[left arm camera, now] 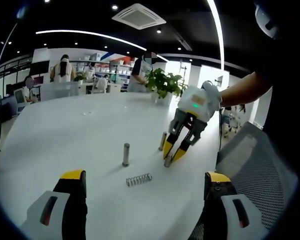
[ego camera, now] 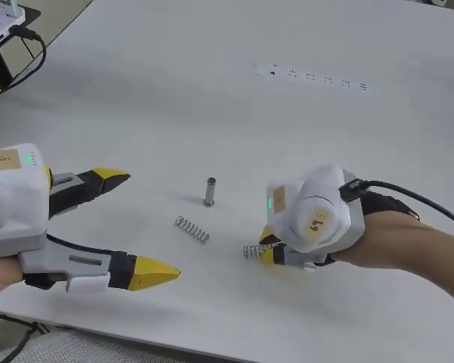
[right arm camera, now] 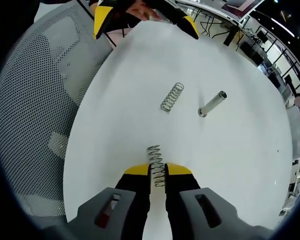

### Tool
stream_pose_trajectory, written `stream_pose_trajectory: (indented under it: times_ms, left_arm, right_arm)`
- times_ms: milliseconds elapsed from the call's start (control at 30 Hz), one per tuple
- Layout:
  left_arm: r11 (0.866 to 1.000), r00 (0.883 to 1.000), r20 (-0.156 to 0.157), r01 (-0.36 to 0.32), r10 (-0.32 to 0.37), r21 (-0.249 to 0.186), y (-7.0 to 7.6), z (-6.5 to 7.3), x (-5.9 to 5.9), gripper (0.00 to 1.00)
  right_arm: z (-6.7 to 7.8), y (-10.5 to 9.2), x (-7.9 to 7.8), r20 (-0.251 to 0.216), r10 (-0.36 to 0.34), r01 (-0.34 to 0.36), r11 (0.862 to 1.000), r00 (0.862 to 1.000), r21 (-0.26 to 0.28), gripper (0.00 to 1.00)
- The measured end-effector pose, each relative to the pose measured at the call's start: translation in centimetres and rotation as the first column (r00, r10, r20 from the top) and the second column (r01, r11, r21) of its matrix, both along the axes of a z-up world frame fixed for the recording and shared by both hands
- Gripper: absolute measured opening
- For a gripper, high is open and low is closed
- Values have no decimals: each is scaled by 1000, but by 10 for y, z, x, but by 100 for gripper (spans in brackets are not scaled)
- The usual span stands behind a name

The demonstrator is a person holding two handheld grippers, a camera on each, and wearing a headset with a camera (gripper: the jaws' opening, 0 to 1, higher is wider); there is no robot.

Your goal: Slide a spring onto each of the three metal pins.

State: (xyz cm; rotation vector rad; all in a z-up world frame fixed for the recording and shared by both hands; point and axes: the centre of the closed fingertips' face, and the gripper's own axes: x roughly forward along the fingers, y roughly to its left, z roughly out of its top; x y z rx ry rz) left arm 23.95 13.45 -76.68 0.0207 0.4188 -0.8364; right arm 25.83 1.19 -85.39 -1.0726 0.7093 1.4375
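White workbench [ego camera: 212,91], right gripper [right arm camera: 158,169] pinching a spring [right arm camera: 155,159], left gripper [ego camera: 153,224] wide open, empty, upright pin [ego camera: 209,191], loose spring [ego camera: 191,229]

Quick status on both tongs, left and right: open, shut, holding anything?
Left tongs: open, holding nothing.
Right tongs: shut on a spring.

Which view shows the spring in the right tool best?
Right gripper view: the held spring sits close, between the tips of the right tool. Head view: one end pokes out. Left gripper view: small, far off.
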Motion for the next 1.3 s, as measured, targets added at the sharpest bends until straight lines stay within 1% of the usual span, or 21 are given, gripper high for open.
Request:
stream_pose_trajectory:
  times_ms: [67, 100, 133, 200, 267, 300, 367, 467, 500, 600, 667, 800, 867, 967, 1067, 1200, 1300]
  left_arm:
    - [1000, 1000, 3, 1, -1, 0, 0, 2, 0, 95]
    - [1000, 1000, 4, 2, -2, 2, 0, 3, 0, 95]
    - [1000, 1000, 5, 3, -3, 3, 0, 4, 0, 94]
    - [1000, 1000, 8, 3, -4, 4, -1, 6, 1, 94]
    - [1000, 1000, 12, 7, -7, 0, -2, 8, 1, 93]
    - [1000, 1000, 13, 9, -9, -1, -2, 9, 1, 93]
    - [1000, 1000, 16, 13, -13, 3, -4, 9, 1, 93]
    - [1000, 1000, 18, 18, -18, 7, -5, 11, 2, 93]
    - [1000, 1000, 22, 19, -19, 4, -6, 13, 2, 93]
    - [1000, 999, 30, 24, -24, 1, -8, 17, 3, 92]
    - [1000, 999, 34, 30, -30, 0, -10, 19, 3, 92]
    - [999, 998, 44, 40, -40, 3, -13, 24, 1, 90]
    - [999, 997, 58, 47, -47, 3, -15, 27, 1, 87]
    - [998, 996, 62, 57, -57, -5, -18, 29, 1, 86]
    - [997, 995, 62, 74, -73, -7, -23, 30, 0, 83]
    - [995, 993, 61, 101, -100, -13, -32, 30, -2, 79]
    - [991, 990, 54, 134, -133, -18, -41, 29, -5, 76]
  right_arm:
    - [3, 1, -3, -32, -34, 35, 999, 999, 31, 7]
    - [5, 2, -2, -48, -62, 65, 996, 997, 55, 7]
    - [7, 2, -1, -54, -79, 83, 994, 995, 67, 7]
    - [14, 3, 1, -71, -119, 126, 986, 990, 104, 7]
    - [23, 5, 0, -101, -149, 162, 976, 984, 145, 7]
    - [27, 4, 2, -103, -164, 179, 971, 981, 156, 7]
    - [32, 3, 2, -112, -169, 186, 968, 979, 167, 7]
    - [40, 1, 2, -132, -196, 220, 954, 972, 202, 7]
    - [43, 0, 3, -140, -209, 235, 948, 968, 214, 7]
    - [48, -3, 1, -159, -228, 261, 937, 961, 234, 7]
    - [50, -5, 0, -162, -232, 266, 934, 959, 238, 7]
    - [54, -10, -3, -157, -238, 271, 932, 959, 243, 7]
    - [56, -13, -5, -158, -240, 273, 930, 958, 245, 7]
    - [57, -19, -7, -134, -233, 259, 937, 963, 233, 7]
    - [57, -24, -9, -123, -228, 251, 941, 966, 225, 7]
    - [58, -31, -11, -99, -224, 240, 948, 970, 207, 7]
    - [62, -33, -12, -92, -221, 236, 949, 971, 208, 7]
